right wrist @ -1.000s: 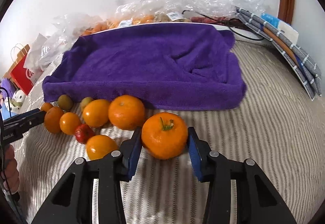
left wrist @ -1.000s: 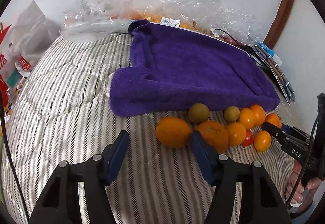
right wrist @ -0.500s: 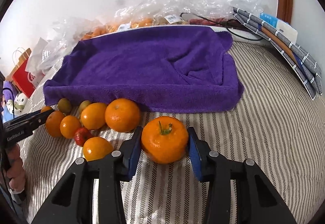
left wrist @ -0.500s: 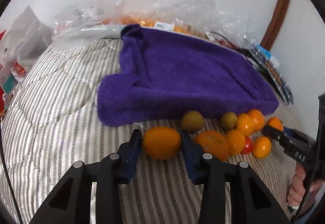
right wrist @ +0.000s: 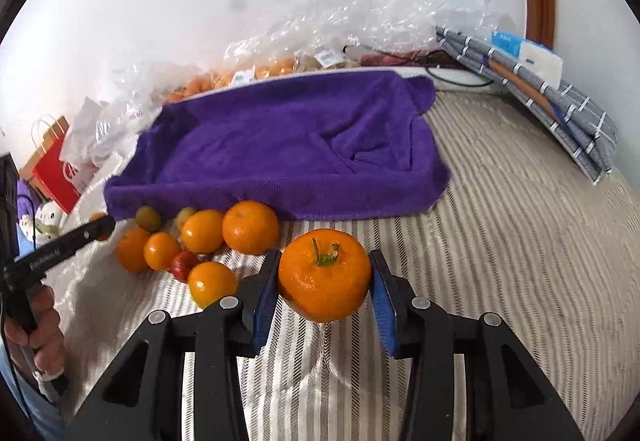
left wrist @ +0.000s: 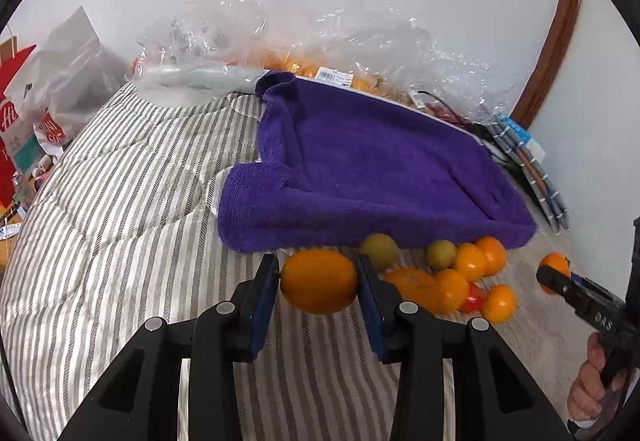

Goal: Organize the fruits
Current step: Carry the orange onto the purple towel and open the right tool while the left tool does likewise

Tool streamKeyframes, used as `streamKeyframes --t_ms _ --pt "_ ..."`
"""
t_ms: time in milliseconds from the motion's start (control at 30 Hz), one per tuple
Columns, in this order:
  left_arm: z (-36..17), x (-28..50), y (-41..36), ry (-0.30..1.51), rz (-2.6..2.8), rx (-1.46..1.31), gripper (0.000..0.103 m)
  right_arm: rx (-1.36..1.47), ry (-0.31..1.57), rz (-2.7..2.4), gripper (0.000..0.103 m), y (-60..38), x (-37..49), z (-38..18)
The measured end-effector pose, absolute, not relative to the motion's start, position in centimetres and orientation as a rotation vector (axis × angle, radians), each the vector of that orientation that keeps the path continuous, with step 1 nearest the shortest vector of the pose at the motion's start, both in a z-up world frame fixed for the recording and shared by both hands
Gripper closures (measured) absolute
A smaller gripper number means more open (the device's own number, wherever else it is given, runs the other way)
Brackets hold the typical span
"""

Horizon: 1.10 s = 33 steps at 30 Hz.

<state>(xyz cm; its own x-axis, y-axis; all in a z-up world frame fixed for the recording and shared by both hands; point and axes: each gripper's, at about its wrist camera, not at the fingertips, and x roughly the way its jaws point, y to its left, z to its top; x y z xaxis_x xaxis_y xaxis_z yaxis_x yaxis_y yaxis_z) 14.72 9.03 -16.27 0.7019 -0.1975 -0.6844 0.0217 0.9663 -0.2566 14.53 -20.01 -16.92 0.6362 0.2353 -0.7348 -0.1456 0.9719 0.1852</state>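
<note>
Left jaws just closed on an orange — right gripper's tangerine lifted.

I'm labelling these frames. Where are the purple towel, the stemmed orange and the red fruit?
purple towel (right wrist: pixel 280 145): right wrist view, flat middle.
stemmed orange (right wrist: pixel 324 277): right wrist view, front skin under stem.
red fruit (right wrist: pixel 182 264): right wrist view, visible top.

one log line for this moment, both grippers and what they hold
left gripper: shut on smooth orange | right gripper: shut on stemmed orange | purple towel: empty
</note>
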Motion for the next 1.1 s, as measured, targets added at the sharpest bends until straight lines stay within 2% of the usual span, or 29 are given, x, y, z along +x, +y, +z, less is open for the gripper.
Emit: streamKeyframes --t_ms 267,633,833,1100 --pt "-10.5 12.8 9.0 0.734 -0.137 -0.25 0.066 0.114 0.787 0.186 0.06 -21.0 15.0 -12.7" --pt "-5.3 18.0 7.9 0.623 -0.076 -0.245 0.066 0.145 0.714 0.198 0.06 -21.1 20.1 -8.5" --pt "-5.7 22.2 5.9 0.613 -0.069 -0.243 0.066 0.15 0.699 0.192 0.06 -21.0 23.4 -8.5" --pt "-10.2 26.2 4.6 0.673 -0.057 -0.244 0.066 0.144 0.721 0.174 0.06 -20.1 27.7 -11.5"
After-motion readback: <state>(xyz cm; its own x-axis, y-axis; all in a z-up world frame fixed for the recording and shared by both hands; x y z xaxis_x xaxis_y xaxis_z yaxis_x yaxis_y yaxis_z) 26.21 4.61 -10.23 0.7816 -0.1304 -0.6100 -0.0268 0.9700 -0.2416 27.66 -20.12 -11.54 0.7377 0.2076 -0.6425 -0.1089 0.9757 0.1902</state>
